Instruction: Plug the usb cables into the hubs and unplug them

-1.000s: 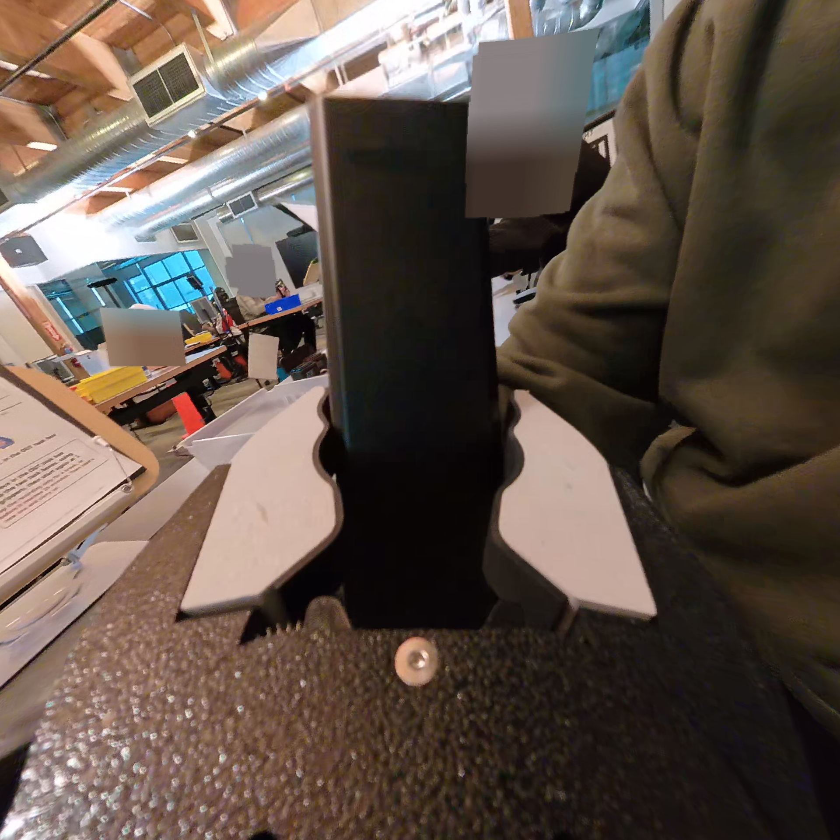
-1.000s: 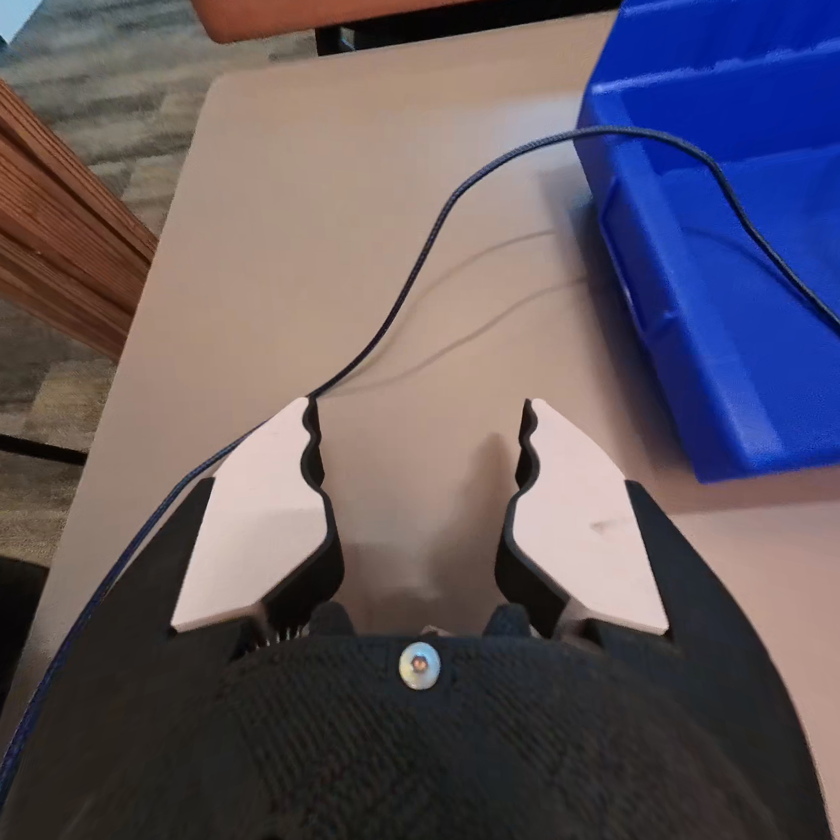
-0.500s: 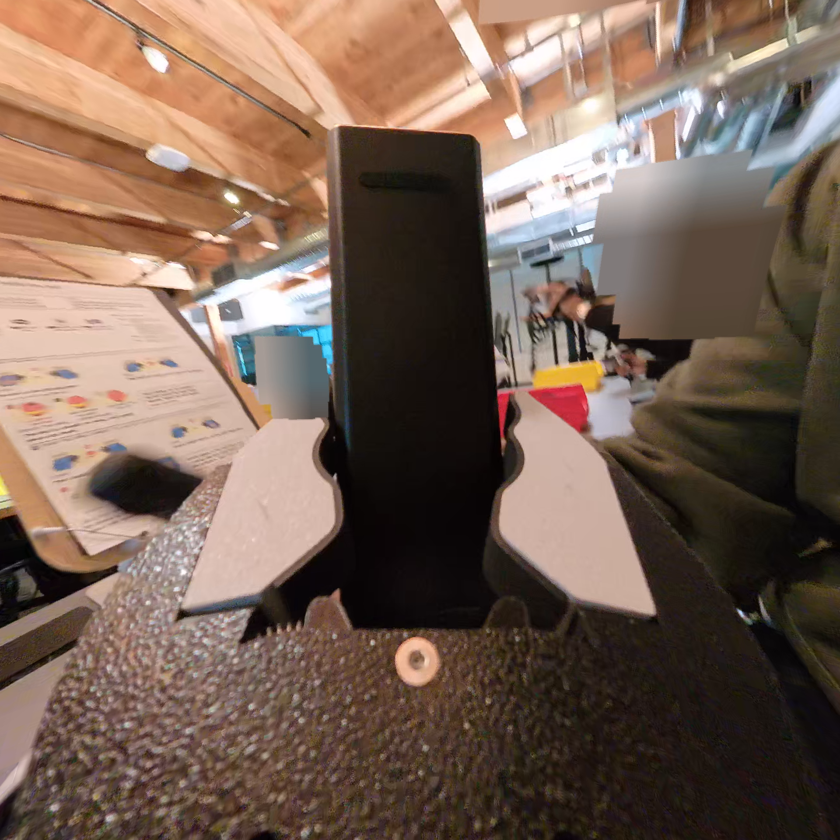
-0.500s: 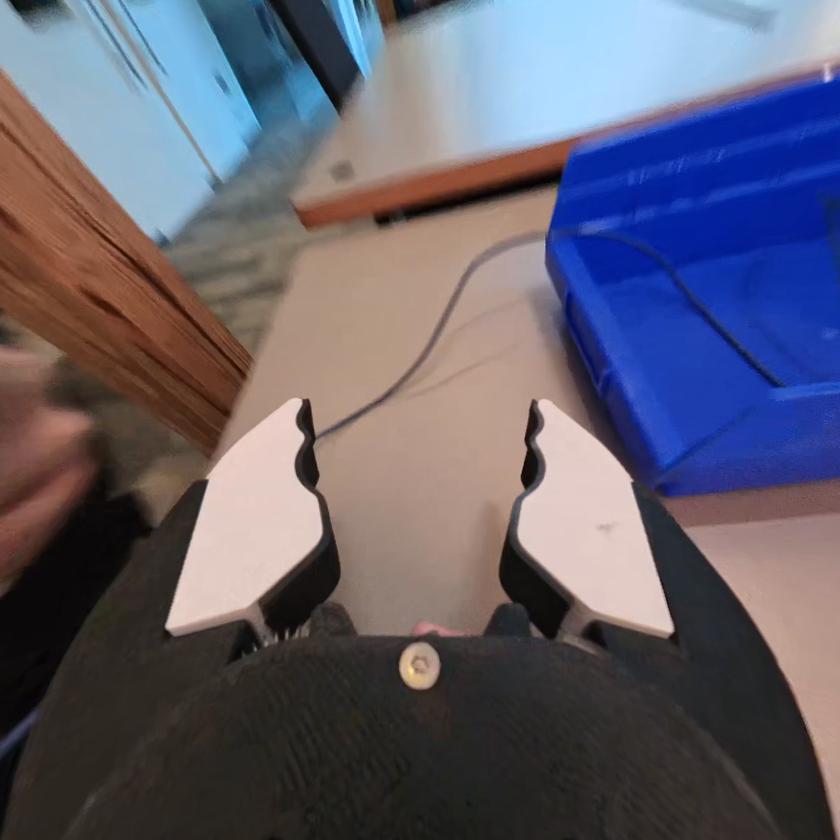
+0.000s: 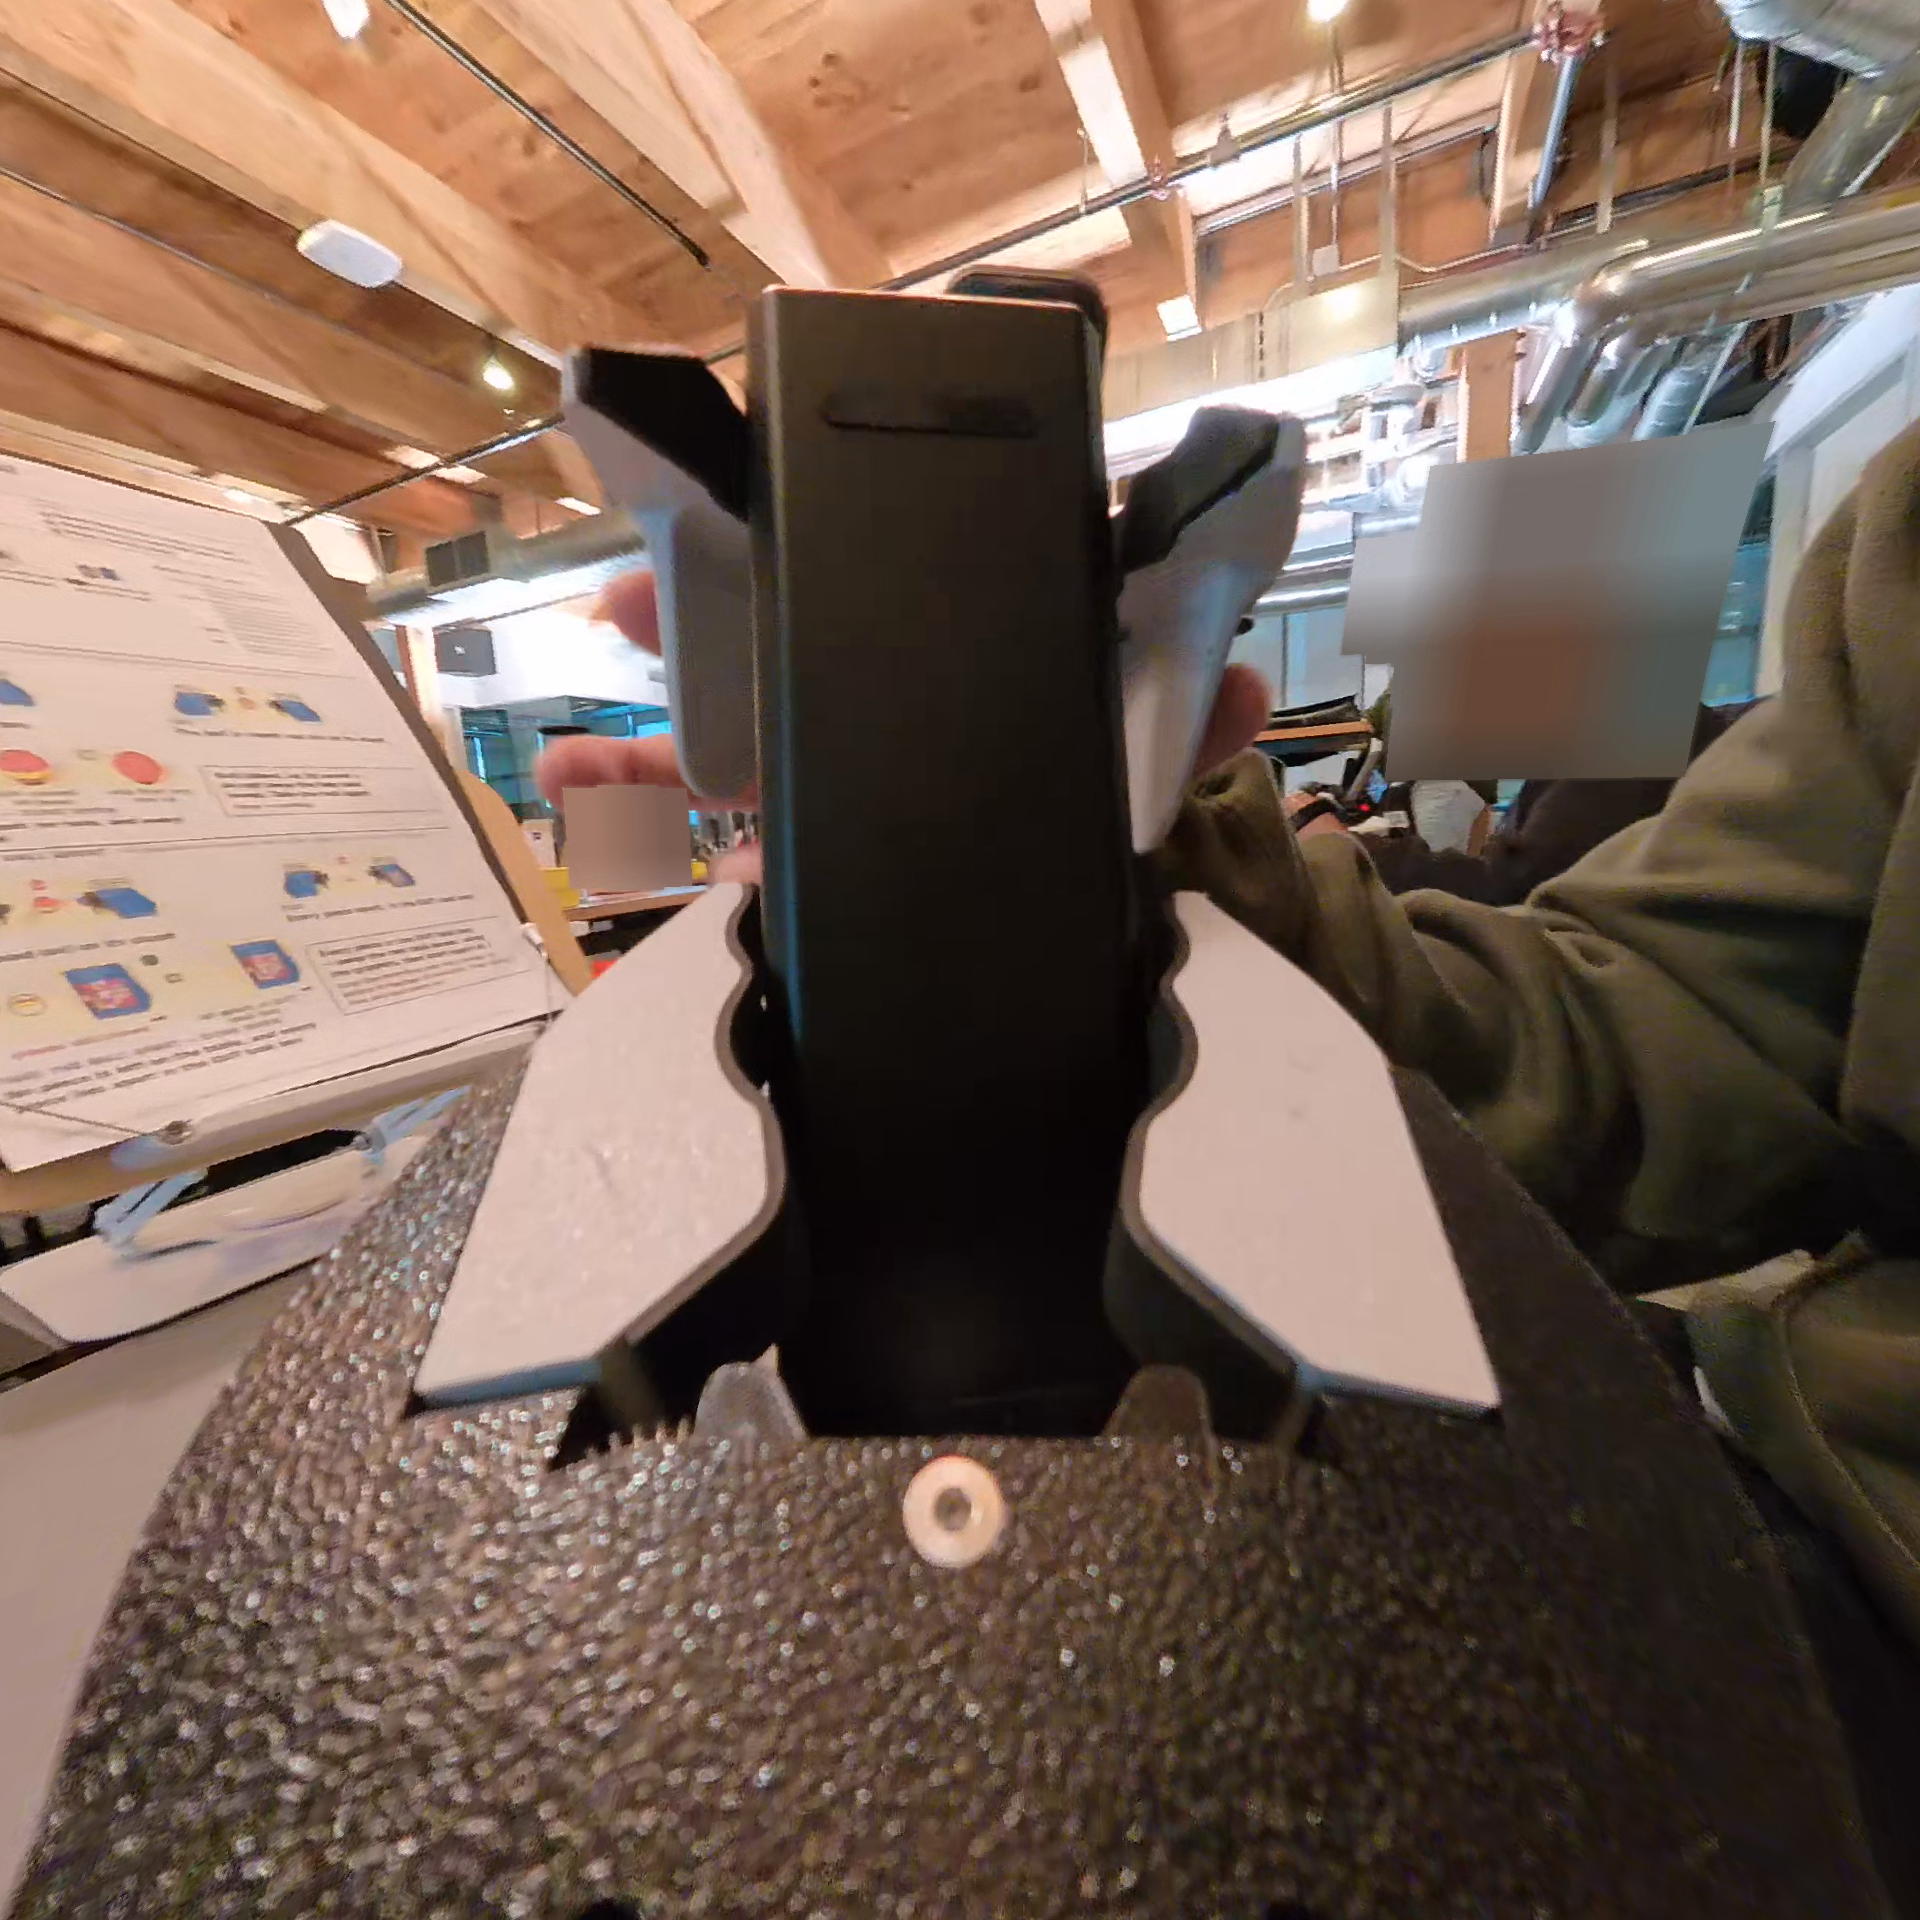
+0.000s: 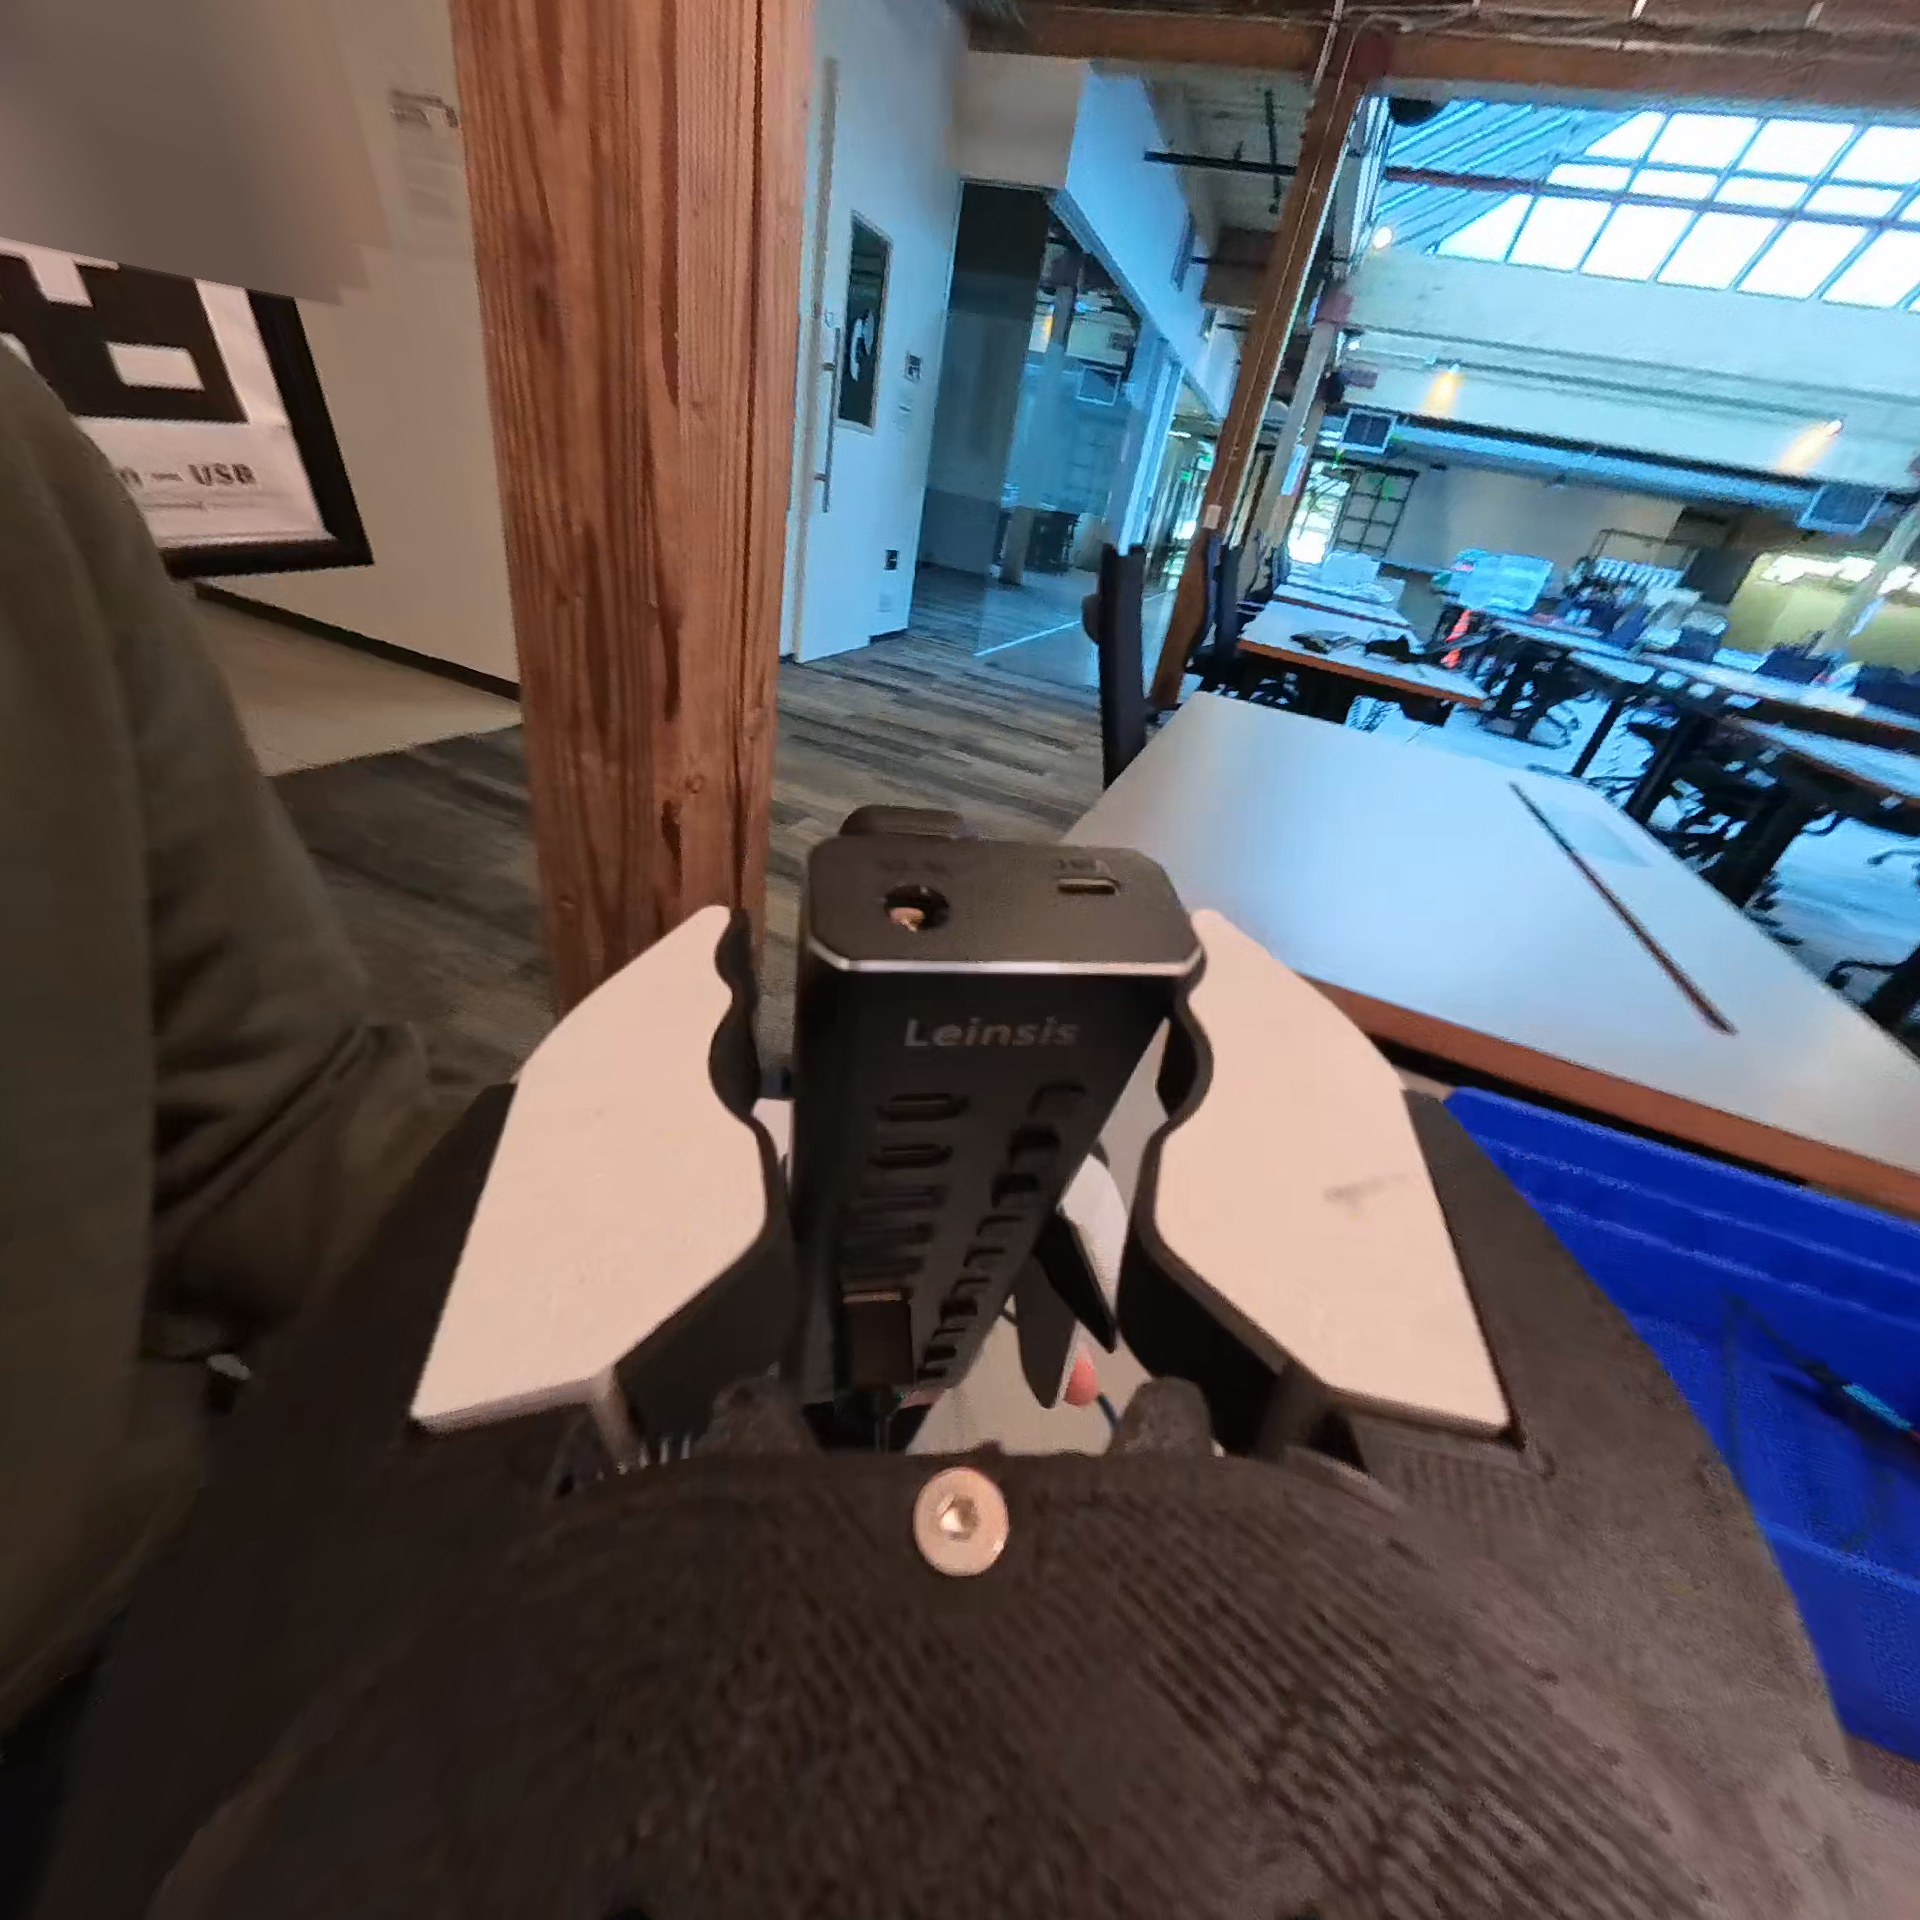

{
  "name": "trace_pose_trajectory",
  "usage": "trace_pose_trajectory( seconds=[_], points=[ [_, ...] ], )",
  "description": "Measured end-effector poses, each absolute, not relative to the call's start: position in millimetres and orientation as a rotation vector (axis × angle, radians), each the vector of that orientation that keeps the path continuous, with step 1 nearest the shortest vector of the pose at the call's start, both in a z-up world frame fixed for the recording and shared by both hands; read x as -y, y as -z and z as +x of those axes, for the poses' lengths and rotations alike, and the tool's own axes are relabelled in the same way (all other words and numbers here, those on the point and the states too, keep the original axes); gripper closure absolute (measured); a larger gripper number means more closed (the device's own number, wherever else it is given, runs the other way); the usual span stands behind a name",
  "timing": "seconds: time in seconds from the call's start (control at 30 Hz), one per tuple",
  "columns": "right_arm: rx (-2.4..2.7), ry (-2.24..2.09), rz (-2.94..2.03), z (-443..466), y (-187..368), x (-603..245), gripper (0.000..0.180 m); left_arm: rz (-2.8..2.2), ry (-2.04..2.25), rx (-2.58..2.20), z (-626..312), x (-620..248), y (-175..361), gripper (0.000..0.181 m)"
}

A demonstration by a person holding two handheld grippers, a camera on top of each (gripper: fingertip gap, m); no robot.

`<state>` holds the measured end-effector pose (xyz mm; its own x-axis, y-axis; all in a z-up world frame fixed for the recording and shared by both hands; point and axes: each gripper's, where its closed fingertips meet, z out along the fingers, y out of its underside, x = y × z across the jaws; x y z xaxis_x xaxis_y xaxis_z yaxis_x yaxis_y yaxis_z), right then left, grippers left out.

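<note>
My left gripper (image 5: 961, 935) is shut on a black USB hub (image 5: 935, 727) and holds it upright, plain back toward its camera. My right gripper (image 6: 961, 920) faces it and straddles the hub's far end (image 6: 987, 1039). Its fingers stand close on both sides, with a sliver of gap on the left. In the right wrist view the hub shows two rows of ports and an end face with a round socket. The right gripper's fingers (image 5: 707, 644) show beside the hub in the left wrist view. A dark cable (image 6: 1787, 1361) lies in the blue bin.
A blue bin (image 6: 1662, 1247) sits at the right on the table. A person's olive sleeve (image 5: 1610, 1039) fills the right of the left wrist view. An instruction sheet on a stand (image 5: 208, 831) is at the left. A wooden post (image 6: 634, 468) and a long table (image 6: 1403, 904) lie beyond. About 7 centimetres separates my left fingertips from my right.
The right gripper swung up from the table and cable to the hub's far end, and its fingers narrowed around it. The left gripper tilted upward, still holding the hub.
</note>
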<state>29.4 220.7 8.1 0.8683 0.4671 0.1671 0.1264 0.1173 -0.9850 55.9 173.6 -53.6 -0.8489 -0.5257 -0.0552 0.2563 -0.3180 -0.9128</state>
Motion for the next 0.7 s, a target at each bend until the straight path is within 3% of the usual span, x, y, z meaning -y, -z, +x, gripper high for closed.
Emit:
trace_pose_trajectory(
  seconds=[0.3,0.4,0.5,0.57,0.7],
  points=[
    [0.471,-0.266,-1.523,22.2,17.7,-209.1,0.107,-0.307,2.217,-1.627,52.2,-148.1,68.1,0.110],
    [0.395,-0.110,-1.572,41.6,21.3,-201.4,0.107,-0.489,2.150,-1.669,67.3,-157.9,77.4,0.097],
    [0.326,-0.013,-1.580,57.0,17.2,-178.9,0.107,-0.699,2.113,-1.460,75.3,-216.6,61.2,0.097],
    [0.275,0.029,-1.576,63.5,13.8,-162.4,0.107,-1.115,1.888,-1.182,96.6,-299.6,63.2,0.119],
    [0.212,0.052,-1.561,66.2,14.5,-140.8,0.107,-1.592,1.179,-1.121,117.2,-424.8,115.2,0.107]
  ],
)
